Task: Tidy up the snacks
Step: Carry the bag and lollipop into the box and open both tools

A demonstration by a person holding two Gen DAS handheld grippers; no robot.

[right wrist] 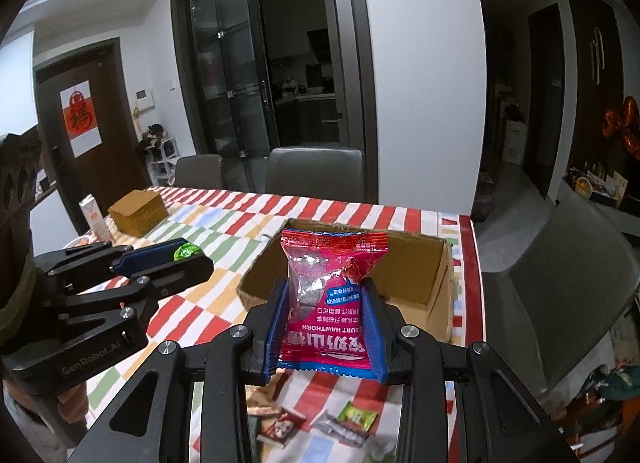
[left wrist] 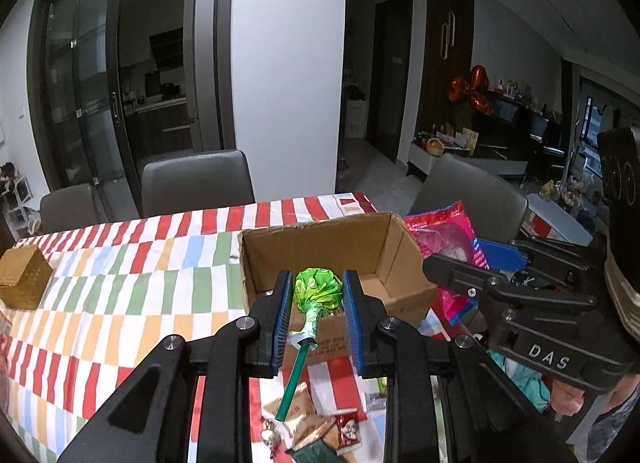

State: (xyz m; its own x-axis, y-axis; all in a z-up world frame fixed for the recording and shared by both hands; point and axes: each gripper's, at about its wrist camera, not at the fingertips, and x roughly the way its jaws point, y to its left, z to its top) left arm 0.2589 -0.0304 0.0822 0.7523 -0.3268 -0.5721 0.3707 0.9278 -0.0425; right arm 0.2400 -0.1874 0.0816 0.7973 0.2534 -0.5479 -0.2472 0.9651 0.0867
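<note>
Left wrist view has my left gripper [left wrist: 316, 303] clenched on a green foil-wrapped lollipop with a green stick [left wrist: 317, 290], held up just short of the open brown cardboard box [left wrist: 320, 245] on the striped tablecloth [left wrist: 120, 287]. My right gripper [right wrist: 326, 309] is clamped on a red plastic hawthorn snack packet [right wrist: 334, 295], also hanging near the box's front edge. Both snacks are in the air, not in the box yet. My take: carry each one forward past the near wall before letting go, one at a time so the grippers don't bump. The lollipop stick dangles low, so I'd lift it over the rim first. Loose small wrapped candies [right wrist: 320, 423] wait on the cloth below.
</note>
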